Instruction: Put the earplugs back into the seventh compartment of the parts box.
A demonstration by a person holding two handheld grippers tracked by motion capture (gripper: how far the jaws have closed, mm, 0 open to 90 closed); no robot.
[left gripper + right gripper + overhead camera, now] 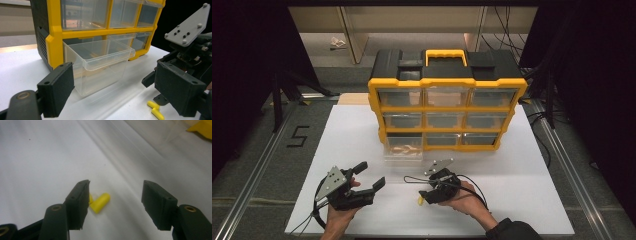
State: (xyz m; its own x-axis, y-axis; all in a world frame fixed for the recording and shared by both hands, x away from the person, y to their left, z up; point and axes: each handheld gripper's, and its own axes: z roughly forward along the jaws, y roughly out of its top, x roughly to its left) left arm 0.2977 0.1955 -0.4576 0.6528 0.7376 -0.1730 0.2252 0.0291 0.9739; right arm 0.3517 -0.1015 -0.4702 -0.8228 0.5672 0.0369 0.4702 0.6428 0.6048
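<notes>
Step in hand: I judged I was about to pick the small yellow pieces [100, 202] off the white table [522, 200] with the right gripper [116, 195], most likely to drop them into the pulled-out clear drawer [100, 62].
Right gripper: jaws stood wide apart and empty, tilted down at the table, with the yellow pieces lying just off the inner edge of one jaw rather than centred in the gap.
Left gripper: I held the left gripper [367, 175] low near the table's front edge, jaws wide and empty, aimed toward the drawer.
Where the pieces were: flat on the table under the right gripper's tips [421, 200], apart from the drawer and nearer my side than the organizer [447, 100].
Doing it well: I reckoned I should shift sideways until one piece sat midway between the jaws, come down until the pads nearly brushed the table, and close slowly across the short width, since a round little piece could roll or squirt out.
Risk: the two touching pieces might both be nudged; taking one at a time looked safer.
Count, yellow pieces: two, lying against each other at an angle.
Count, drawers: nine in three rows of three; one, bottom left, pulled out, and it appeared empty in the left gripper view.
Count, grippers: two, one per hand.
</notes>
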